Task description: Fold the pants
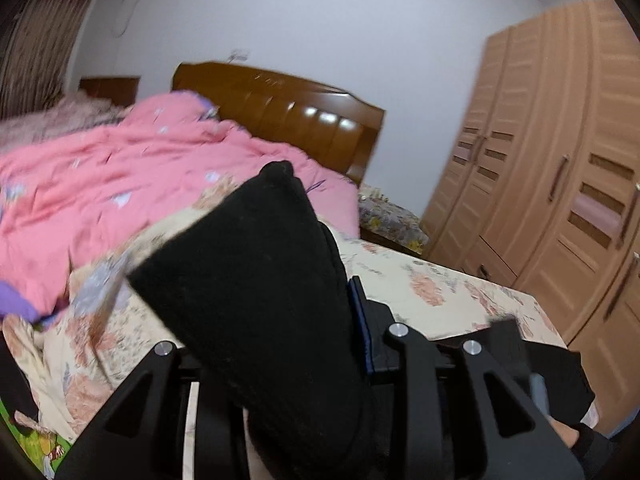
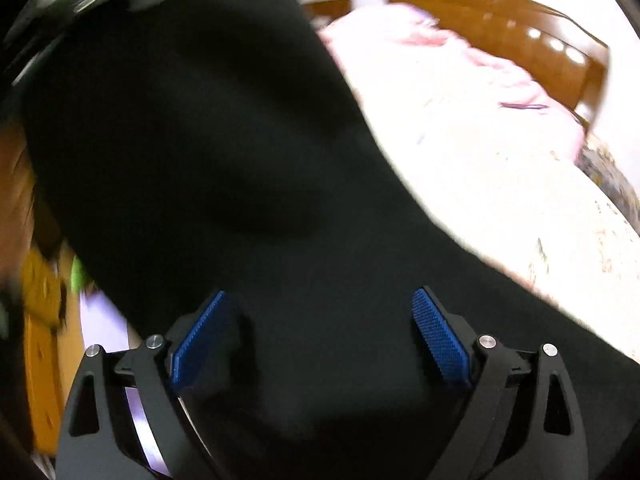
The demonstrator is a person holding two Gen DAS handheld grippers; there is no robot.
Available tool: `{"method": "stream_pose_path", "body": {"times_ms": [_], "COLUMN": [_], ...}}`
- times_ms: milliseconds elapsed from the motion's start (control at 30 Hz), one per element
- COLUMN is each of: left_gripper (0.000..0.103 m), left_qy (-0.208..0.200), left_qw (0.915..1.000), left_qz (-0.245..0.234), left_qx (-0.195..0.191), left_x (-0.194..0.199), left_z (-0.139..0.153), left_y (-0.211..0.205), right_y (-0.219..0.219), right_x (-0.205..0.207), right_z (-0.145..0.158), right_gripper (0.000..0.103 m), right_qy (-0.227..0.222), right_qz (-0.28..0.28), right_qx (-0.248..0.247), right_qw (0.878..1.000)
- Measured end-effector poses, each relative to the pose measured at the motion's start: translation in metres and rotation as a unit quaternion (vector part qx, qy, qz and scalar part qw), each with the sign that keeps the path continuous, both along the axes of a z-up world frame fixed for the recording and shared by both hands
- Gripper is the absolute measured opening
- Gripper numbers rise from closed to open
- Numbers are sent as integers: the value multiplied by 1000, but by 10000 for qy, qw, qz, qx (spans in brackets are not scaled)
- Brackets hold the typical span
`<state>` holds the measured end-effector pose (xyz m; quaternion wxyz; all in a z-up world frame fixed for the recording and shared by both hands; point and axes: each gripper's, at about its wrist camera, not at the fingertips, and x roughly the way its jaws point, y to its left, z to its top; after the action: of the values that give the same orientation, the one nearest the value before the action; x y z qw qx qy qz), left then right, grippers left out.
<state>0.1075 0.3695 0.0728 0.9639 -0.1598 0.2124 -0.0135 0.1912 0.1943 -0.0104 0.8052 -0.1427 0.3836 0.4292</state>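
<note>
My left gripper (image 1: 320, 320) is clamped on a thick fold of the black pants (image 1: 256, 300), which stand up in front of its camera above the floral bedsheet (image 1: 440, 280). My right gripper (image 2: 320, 336) has its 2 blue pads (image 2: 440, 336) spread wide, dark cloth lying between them unpinched. I judge the fold goes best if I keep the left grip firm, carry the cloth across smoothly, and re-pinch an edge with the right first.
</note>
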Motion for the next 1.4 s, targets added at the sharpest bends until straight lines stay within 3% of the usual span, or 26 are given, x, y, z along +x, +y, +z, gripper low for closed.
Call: {"method": "stream_pose_path", "body": {"times_ms": [100, 167, 267, 333, 400, 500, 567, 633, 667, 733, 833, 900, 967, 1033, 1167, 1233, 1367, 1400], "left_gripper": [29, 24, 24, 20, 18, 18, 19, 28, 33, 55, 57, 57, 57, 63, 70, 78, 79, 79], "left_qy": [-1, 27, -1, -52, 53, 221, 353, 316, 302, 400, 720, 869, 938, 986, 1042, 980, 945, 920], "left_qw": [9996, 9991, 9977, 9967, 9960, 9977, 9985, 9986, 9985, 9974, 9940, 9932, 9927, 9919, 9893, 9887, 9856, 9860], "left_qz": [-51, -186, -300, -506, -630, -600, -393, -197, -77, 325, 743, 768, 704, 655, 819, 915, 1180, 1212], "left_qx": [281, 372, 603, 629, 633, 203, -145, -378, -451, -510, -344, -14, 280, 454, 604, 671, 752, 678], "left_x": [4, 6, 7, 7, 13, 16, 9, -10, -19, -37, -43, -40, -39, -37, -45, -54, -70, -73], "left_z": [8, 8, 7, 6, -1, -24, -43, -53, -56, -66, -80, -85, -88, -94, -109, -109, -115, -116], "left_y": [-32, -53, -84, -106, -122, -122, -107, -86, -76, -53, -29, -26, -29, -31, -27, -26, -16, -14], "right_y": [26, 24, -14, -62, -105, -159, -176, -188, -189, -181, -150, -136, -124, -111, -108, -119, -115, -110], "right_x": [23, 22, 17, 14, 20, 21, 21, 22, 25, 21, 19, 12, 10, 9, 6, 4, 17, 18], "right_z": [-27, -26, -12, -7, -11, -21, -24, -24, -24, -24, -24, -22, -19, -13, -8, -11, -39, -41], "right_gripper": [93, 93, 93, 94, 95, 95, 95, 95, 95, 95, 95, 94, 75, 74, 74, 74, 83, 82], "right_qy": [435, 403, 668, 592, 809, 1277, 1393, 1728, 1908, 2425, 2953, 3069, 3148, 3182, 3058, 3187, 3881, 3874], "right_qz": [73, 109, -77, -501, -903, -1423, -1491, -1373, -1282, -1017, -566, -461, -309, -239, -638, -752, -989, -1024], "right_qx": [-405, -311, 72, 187, 454, 965, 1095, 1610, 1838, 2398, 2723, 2686, 2740, 2768, 2210, 2234, 2289, 2258], "right_qw": [9982, 9986, 9977, 9968, 9916, 9768, 9728, 9619, 9557, 9345, 9140, 9119, 9082, 9064, 9239, 9181, 8873, 8880]}}
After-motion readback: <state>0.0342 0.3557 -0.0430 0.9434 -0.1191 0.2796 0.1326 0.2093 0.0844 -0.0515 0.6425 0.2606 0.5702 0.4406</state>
